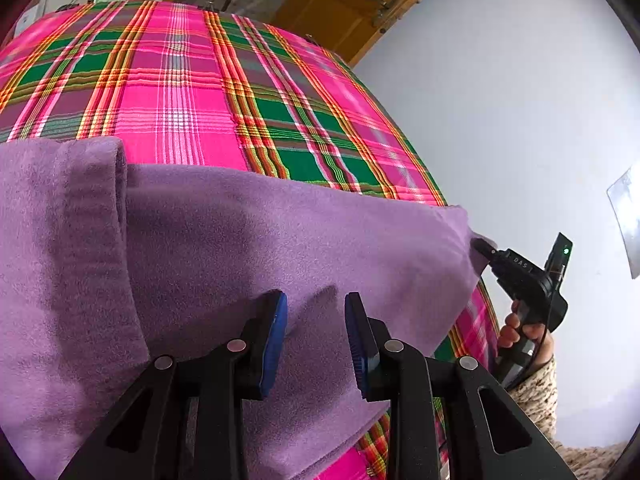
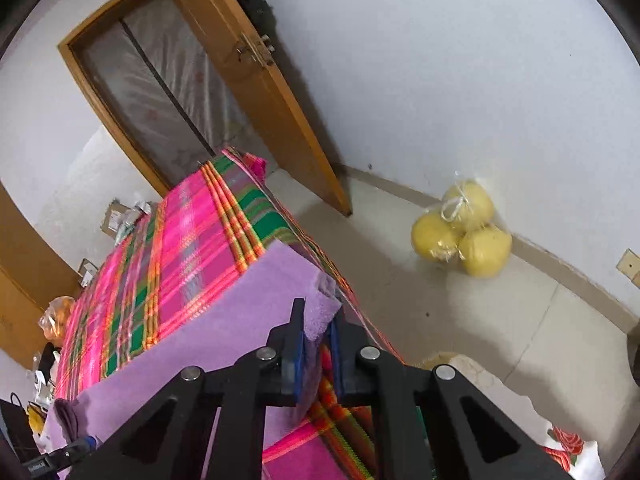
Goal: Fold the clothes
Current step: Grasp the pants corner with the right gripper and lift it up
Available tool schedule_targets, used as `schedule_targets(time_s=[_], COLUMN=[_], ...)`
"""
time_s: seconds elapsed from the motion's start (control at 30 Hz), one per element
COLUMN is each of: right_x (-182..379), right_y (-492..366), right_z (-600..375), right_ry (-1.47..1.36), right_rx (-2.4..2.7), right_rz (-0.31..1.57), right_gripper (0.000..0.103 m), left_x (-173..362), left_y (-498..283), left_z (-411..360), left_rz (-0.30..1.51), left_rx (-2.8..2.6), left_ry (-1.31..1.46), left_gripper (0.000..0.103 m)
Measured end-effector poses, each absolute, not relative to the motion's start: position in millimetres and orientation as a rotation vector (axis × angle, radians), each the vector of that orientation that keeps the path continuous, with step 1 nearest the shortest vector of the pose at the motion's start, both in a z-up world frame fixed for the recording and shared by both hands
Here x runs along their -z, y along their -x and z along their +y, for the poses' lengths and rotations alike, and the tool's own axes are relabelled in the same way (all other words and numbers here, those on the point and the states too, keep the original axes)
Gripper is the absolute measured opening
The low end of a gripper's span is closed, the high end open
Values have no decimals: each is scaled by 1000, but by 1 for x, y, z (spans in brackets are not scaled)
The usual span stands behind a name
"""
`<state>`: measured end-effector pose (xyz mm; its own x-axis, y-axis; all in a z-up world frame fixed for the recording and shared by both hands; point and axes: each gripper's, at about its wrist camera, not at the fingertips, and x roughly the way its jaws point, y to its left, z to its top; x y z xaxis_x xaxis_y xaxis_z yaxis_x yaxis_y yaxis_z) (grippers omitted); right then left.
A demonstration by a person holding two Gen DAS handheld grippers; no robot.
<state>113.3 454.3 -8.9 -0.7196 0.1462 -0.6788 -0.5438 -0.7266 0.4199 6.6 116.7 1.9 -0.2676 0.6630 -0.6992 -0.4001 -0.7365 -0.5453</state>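
A purple fleece garment [image 1: 248,240] lies spread on a surface covered with a pink and green plaid cloth [image 1: 184,92], one part folded over at the left. My left gripper [image 1: 316,308] stands over the garment's near edge, blue pads [image 1: 276,328] set apart with a raised pucker of fleece pinched between them. In the right wrist view it shows at the lower left [image 2: 86,444] with bunched fleece at its tip. My right gripper [image 2: 318,320] is shut on the garment's right corner [image 2: 320,312], at the plaid cloth's edge. The left wrist view shows it [image 1: 486,250] held by a hand [image 1: 516,328].
A brown wooden door [image 2: 256,92] stands open beyond the far end of the plaid surface. A clear bag of yellow round fruit [image 2: 464,232] sits on the tiled floor by the white wall. Boxes [image 2: 116,216] and an orange bag [image 2: 58,316] crowd the left side.
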Motion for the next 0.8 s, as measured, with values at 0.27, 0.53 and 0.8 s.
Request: schedule_targets(time_s=[0.27,0.53,0.8], right_x=[13,-9,-44], right_y=[-113,-118,-113], right_z=[461,444,402], right_ry=[917,832,791], right_rx=[-2410,-2524,-2721], right_rz=[876,804,700], right_gripper=[11,11,11], left_x=[-2,-2,-2], left_y=[-7,-7,-6], left_z=[116,117,117], left_rz=[-340,-340,-343], left_rx=[-2047,-2048,-2046], left_ry=[1303,1310,1311], left_gripper=[31,31,31])
